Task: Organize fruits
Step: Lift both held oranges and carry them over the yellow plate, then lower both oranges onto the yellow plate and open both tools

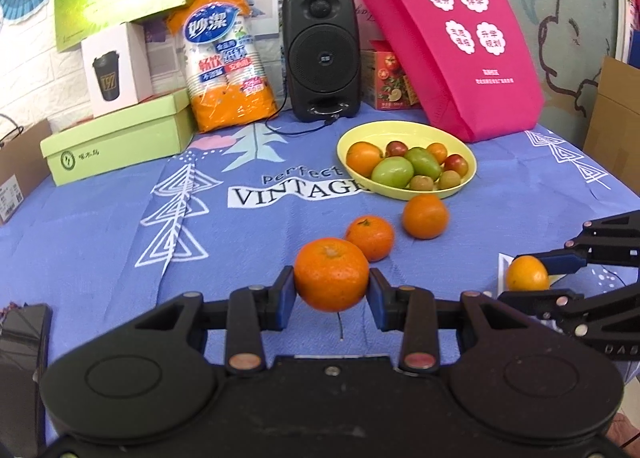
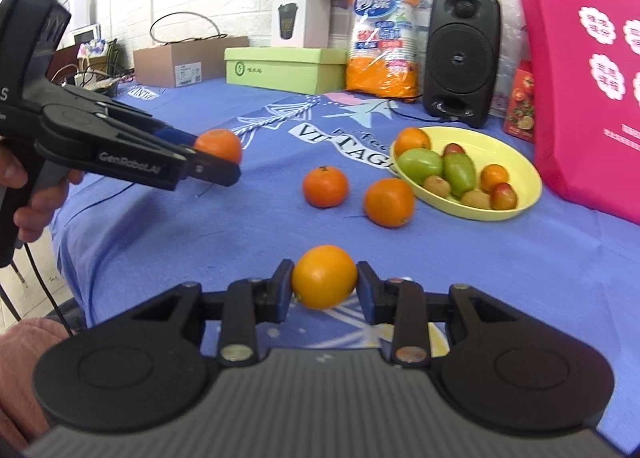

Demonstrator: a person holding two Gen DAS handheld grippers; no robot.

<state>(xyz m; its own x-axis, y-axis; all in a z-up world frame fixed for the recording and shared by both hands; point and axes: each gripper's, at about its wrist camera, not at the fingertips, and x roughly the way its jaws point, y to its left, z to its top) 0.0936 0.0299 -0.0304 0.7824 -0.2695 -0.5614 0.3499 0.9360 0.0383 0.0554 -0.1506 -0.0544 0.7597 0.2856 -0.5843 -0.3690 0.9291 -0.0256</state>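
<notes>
Left gripper (image 1: pixel 331 287) clamped on a tangerine (image 1: pixel 331 274), right gripper (image 2: pixel 324 285) on an orange (image 2: pixel 324 276). Two loose tangerines (image 1: pixel 370 237) sit between them and the yellow bowl (image 1: pixel 404 129); open tablecloth (image 1: pixel 100 226) is seen leftward.

The counter (image 1: pixel 100 226) wears a blue cloth printed with white triangle trees and lettering. A pale yellow bowl (image 1: pixel 468 178) holds orange, green and red fruits, beside a magenta bag (image 1: pixel 460 58) with white flower-shaped patches.

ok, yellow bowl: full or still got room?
Partly full. The yellow bowl holds a loose pile of fruit, with bare bottom showing near its rim. Two oranges sit outside on the cloth.
</notes>
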